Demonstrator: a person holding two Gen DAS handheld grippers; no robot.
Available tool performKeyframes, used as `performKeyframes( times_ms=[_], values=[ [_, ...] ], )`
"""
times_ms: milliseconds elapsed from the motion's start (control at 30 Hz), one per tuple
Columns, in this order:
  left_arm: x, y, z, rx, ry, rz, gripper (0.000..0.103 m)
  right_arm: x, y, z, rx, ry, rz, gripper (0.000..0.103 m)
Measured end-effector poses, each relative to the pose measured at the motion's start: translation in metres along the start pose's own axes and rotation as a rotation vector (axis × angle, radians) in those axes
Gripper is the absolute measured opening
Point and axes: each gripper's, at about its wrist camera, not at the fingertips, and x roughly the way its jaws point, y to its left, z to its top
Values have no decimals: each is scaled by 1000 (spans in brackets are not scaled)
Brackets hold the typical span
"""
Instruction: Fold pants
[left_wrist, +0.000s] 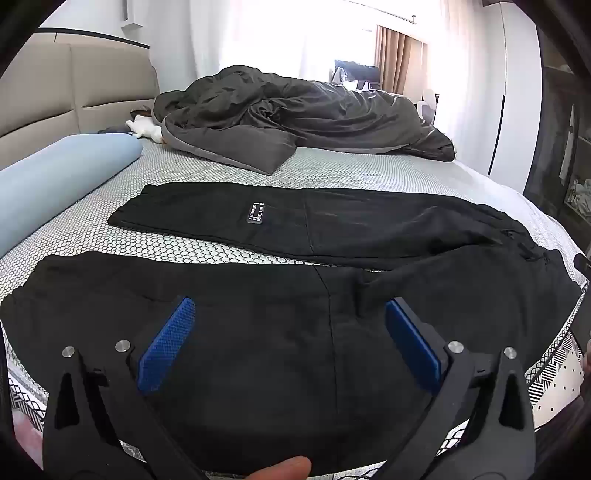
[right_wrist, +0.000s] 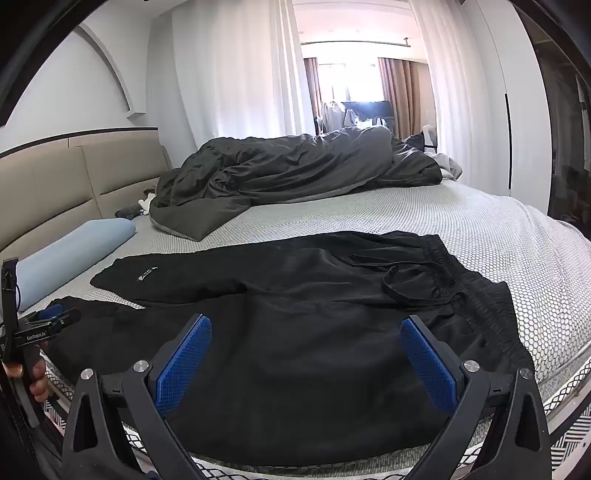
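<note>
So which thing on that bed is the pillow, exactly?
Start at the beige padded headboard. Just below it, along the mattress edge, lies a long rounded bolster pillow. It is pale blue, unlike the black pants beside it and the dark grey duvet heaped farther back.

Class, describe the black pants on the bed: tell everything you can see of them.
The black pants lie spread flat on the honeycomb-patterned bed cover, unfolded, both legs apart and running left. The cloth looks thin, matte and woven. An elastic gathered waistband with a looped drawstring sits at right. The far leg bears a small label. Nothing grips them; both grippers' open fingers hover over the near leg.
</note>
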Motion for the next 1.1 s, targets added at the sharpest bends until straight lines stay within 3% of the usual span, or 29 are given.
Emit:
performKeyframes(
  times_ms=[1100],
  values=[
    [0, 0, 0, 6, -6, 3, 102, -4, -4, 3, 16, -3, -5, 103]
  ],
)
